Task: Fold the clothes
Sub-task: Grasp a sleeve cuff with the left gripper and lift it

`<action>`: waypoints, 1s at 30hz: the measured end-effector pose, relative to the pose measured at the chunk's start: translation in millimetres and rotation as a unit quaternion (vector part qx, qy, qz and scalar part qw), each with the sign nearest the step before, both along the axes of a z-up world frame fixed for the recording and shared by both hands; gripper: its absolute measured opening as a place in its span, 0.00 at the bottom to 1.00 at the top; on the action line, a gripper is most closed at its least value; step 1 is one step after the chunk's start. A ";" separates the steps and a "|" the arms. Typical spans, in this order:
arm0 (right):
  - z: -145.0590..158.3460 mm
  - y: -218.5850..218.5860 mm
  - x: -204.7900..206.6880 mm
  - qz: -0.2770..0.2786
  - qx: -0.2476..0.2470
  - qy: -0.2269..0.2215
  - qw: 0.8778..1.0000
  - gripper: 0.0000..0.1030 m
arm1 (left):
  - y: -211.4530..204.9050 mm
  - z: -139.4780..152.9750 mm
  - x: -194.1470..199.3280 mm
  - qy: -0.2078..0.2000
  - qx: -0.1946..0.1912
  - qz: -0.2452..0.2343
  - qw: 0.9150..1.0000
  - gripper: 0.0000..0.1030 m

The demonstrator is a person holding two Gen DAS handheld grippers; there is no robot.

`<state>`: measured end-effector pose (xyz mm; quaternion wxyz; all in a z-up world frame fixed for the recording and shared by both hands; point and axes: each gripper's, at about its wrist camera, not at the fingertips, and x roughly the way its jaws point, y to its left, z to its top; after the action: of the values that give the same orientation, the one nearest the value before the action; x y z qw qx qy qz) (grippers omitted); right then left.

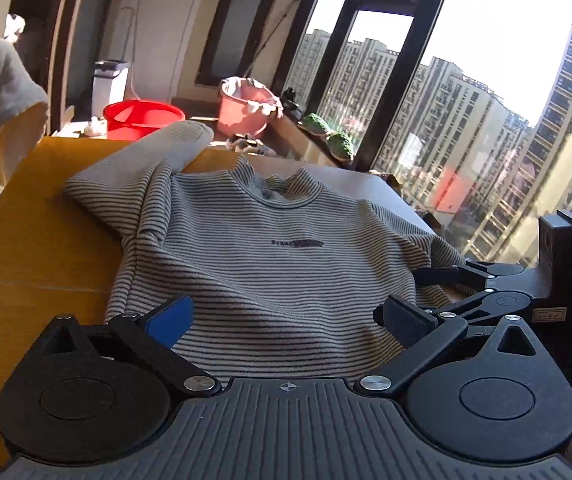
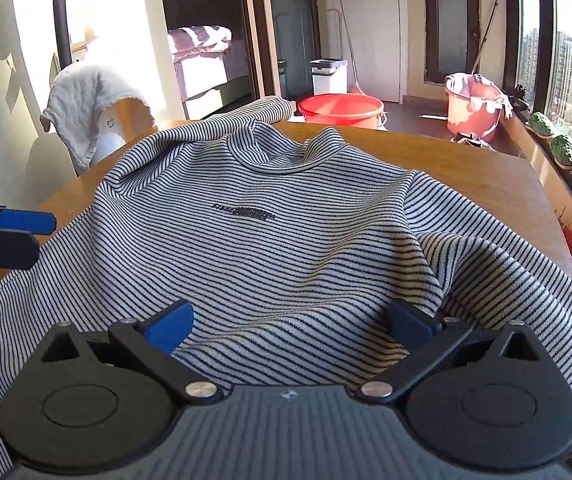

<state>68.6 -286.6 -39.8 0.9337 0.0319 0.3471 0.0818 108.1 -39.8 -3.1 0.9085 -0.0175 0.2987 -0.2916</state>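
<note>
A grey striped sweater [image 1: 262, 248] lies face up on the wooden table [image 1: 34, 248], collar away from me, small dark logo on the chest. One sleeve stretches to the far left edge. My left gripper [image 1: 286, 320] is open over the hem, blue pads wide apart, nothing between them. In the right wrist view the sweater [image 2: 286, 240] fills the table [image 2: 486, 176]; its right sleeve drapes off the near right side. My right gripper [image 2: 290, 324] is open over the lower body of the sweater. The right gripper also shows in the left wrist view [image 1: 426, 292], and the left gripper in the right wrist view [image 2: 26, 236].
A chair with a white towel [image 2: 86, 100] stands at the table's far left. A red basin [image 2: 342, 110], a pink bucket [image 2: 472, 108] and a white bin [image 2: 328, 76] sit on the floor beyond. Windows [image 1: 466, 120] run along the right.
</note>
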 end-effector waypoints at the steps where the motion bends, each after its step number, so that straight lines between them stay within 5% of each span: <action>1: 0.2 -1.1 -2.5 -0.006 0.001 -0.006 1.000 0.97 | -7.6 6.8 14.9 -0.021 0.025 0.013 0.999 1.00; 3: 1.2 -3.2 -7.5 -0.020 0.006 -0.018 1.000 0.88 | -26.0 9.3 54.9 -0.041 0.084 0.030 0.995 0.88; 4: 2.2 -4.6 -11.2 -0.028 0.012 -0.025 0.999 0.82 | -35.2 5.4 77.3 -0.037 0.107 0.038 0.993 0.68; 5: 3.4 -6.5 -15.3 -0.035 0.017 -0.032 0.999 0.69 | -44.3 1.6 99.7 -0.034 0.130 0.046 0.990 0.62; 7: 9.7 -14.5 -27.9 -0.041 0.032 -0.044 0.998 0.44 | -62.7 -6.1 144.6 -0.026 0.176 0.062 0.982 0.65; 10: 28.9 -33.7 -61.7 -0.080 0.026 -0.089 0.993 0.42 | -74.6 -25.0 190.2 0.004 0.202 0.072 0.977 0.64; 12: 43.3 -48.0 -89.7 -0.117 -0.012 -0.125 0.985 0.42 | -73.9 -34.0 206.8 0.016 0.213 0.078 0.974 0.41; 13: 47.4 -54.0 -103.3 -0.141 -0.058 -0.136 0.979 0.42 | -70.5 -35.2 210.9 0.020 0.207 0.082 0.975 0.19; 16: 49.3 -82.4 -137.8 -0.219 -0.139 -0.120 0.958 0.43 | -43.8 -22.6 202.5 0.008 0.166 0.100 0.981 0.11; 17: 47.4 -95.9 -147.8 -0.242 -0.132 -0.105 0.956 0.43 | -34.4 -17.9 199.1 0.004 0.152 0.106 0.983 0.10; 23: 12.7 -158.1 -187.6 -0.296 0.097 -0.034 0.950 0.43 | 39.8 42.1 132.1 -0.056 0.066 0.135 0.987 0.10; 25: 6.7 -152.7 -185.8 -0.290 0.097 -0.039 0.951 0.43 | 57.5 55.5 98.7 -0.072 0.046 0.134 0.987 0.10; 30: 6.3 -118.9 -142.4 -0.216 -0.010 -0.030 0.976 0.43 | 97.4 53.2 35.4 -0.059 0.024 0.160 0.985 0.12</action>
<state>-73.9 -405.6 -33.6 0.9395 0.0942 0.3050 -0.1242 143.5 57.6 50.1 0.9596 -0.0257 0.2452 -0.1359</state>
